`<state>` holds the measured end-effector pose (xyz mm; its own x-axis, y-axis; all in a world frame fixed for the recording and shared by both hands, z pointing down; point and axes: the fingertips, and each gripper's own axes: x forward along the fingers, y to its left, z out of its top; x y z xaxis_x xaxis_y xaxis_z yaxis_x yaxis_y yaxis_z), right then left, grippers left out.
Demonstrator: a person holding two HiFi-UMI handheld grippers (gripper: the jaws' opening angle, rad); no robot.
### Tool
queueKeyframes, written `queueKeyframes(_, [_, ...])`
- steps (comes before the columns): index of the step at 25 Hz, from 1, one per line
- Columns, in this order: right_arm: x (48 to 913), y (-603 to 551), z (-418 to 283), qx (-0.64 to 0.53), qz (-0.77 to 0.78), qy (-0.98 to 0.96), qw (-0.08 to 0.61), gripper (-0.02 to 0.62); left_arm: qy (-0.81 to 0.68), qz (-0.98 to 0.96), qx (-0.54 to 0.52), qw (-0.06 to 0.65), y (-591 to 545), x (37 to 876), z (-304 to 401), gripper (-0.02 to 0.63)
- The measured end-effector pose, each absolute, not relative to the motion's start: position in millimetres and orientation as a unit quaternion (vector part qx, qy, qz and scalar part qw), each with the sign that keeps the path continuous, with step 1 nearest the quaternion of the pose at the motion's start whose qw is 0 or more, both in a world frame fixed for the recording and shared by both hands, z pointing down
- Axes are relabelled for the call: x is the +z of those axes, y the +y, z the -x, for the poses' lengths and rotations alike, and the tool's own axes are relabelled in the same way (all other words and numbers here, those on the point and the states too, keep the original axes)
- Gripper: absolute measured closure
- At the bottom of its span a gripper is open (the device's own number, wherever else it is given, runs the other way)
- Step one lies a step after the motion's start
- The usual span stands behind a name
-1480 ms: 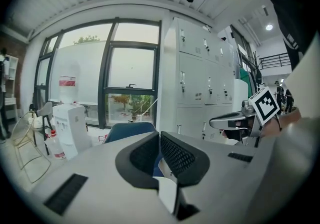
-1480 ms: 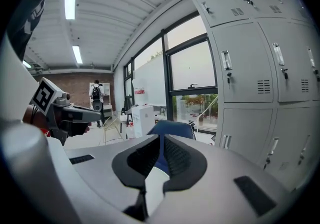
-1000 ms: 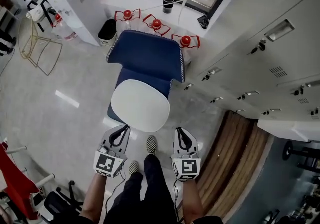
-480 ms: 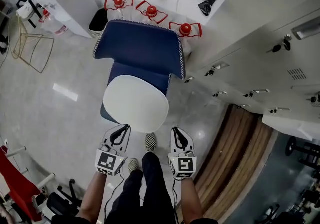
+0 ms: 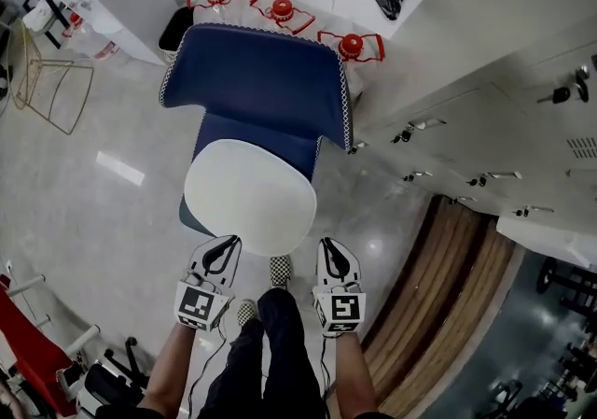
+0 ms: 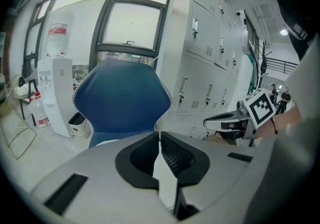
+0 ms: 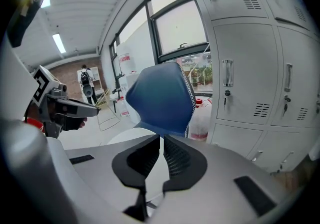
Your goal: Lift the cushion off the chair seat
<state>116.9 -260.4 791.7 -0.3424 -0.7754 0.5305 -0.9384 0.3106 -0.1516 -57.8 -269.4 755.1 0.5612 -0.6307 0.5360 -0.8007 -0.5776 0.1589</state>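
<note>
Standing square to the blue chair, person at its near side, one checkered shoe just short of the seat.

- White cushion: lies flat on the chair seat, filling most of it. A strip of blue seat shows at its far side, under the backrest. The rounded near edge looks to overhang the seat front. Not lifted, nothing touching it.
- Left gripper: near the cushion's near-left edge, apart from it and pointing towards the chair. Pads pressed together, nothing between them.
- Right gripper: level with the left one, just off the cushion's near-right corner. Pads also pressed together and empty.
- Placement: one gripper either side of the legs, aimed at the two near corners. This reads as lining up for a two-sided grab, which would let a wide, floppy pad come up level instead of drooping from one corner.
- Judgement: approach stage only. Both grippers must spread before either can take an edge, and the overhanging near rim looks like the easiest place to pinch.
- Surroundings: grey lockers close on the right and red-capped water jugs behind the backrest. The pale floor lies open on the left, so that side has more room.
</note>
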Motion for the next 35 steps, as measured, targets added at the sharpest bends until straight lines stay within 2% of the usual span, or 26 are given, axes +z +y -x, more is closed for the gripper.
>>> queueKeyframes(22, [904.1, -267.7, -123.6, 0.238, -0.540, -0.786, 0.186, 0.552, -0.411, -0.866, 0.208, 0.196, -274.6, 856.8, 46.3, 0.580])
queueKeyframes(30, [924.4, -267.4, -120.9, 0.286, -0.536, -0.781, 0.146, 0.551, -0.404, -0.863, 0.227, 0.202, -268.7, 871.8, 51.6, 0.580])
queueKeyframes(35, [950.7, -265.8, -118.4, 0.307, -0.527, -0.776, 0.160, 0.537, -0.408, -0.858, 0.234, 0.205, -267.1, 881.3, 59.9, 0.580])
